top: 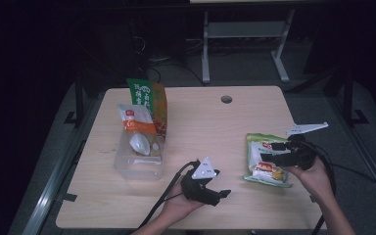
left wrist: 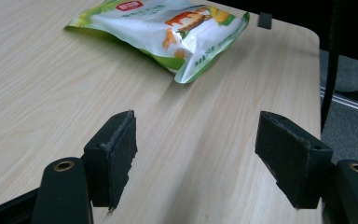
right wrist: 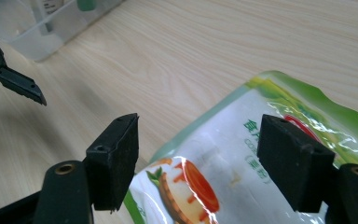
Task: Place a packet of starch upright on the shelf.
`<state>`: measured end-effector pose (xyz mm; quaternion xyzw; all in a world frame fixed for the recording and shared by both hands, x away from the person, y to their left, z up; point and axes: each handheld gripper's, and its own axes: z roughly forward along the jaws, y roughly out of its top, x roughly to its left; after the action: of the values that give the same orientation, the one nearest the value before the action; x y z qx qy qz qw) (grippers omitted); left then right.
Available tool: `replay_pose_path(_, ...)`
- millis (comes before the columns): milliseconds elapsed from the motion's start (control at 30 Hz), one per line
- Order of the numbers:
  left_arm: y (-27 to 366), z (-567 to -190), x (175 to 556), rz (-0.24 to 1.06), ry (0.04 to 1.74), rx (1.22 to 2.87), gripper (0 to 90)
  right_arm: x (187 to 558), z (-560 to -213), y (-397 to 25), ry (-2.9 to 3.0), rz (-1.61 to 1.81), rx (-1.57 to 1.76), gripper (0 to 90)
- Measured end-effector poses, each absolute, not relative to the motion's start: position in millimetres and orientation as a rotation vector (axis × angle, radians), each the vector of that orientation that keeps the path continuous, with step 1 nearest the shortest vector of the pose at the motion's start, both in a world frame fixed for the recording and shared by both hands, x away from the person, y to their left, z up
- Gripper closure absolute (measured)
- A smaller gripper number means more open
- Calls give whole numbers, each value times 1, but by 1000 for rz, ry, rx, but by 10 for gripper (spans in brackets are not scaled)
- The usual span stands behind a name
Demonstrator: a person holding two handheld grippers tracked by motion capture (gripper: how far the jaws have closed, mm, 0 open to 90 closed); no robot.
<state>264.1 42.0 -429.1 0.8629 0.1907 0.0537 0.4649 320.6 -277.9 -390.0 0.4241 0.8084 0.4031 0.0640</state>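
A light wooden table [top: 200, 132] with a round cable hole [top: 226, 99] near its far edge is seen. Two things are carried on it — a clear plastic bin [top: 139, 164] at the left and a green-and-white snack bag [top: 267, 159] lying flat at the right.

The person's left hand [top: 178, 203] enters from the near edge of the table, left of centre, holding the black two-jaw left gripper [top: 220, 193] low over the surface, jaws parted wide and pointing right. The right hand [top: 316, 174], near the right edge, holds the black two-jaw right gripper [top: 267, 157] with jaws spread, pointing left.
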Motion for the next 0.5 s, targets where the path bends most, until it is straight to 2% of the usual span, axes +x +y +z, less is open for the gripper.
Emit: replay_pose_path(500,-1,-432,285,98,492,2136,328,327,-415,-326,2338,1080,1537,264)
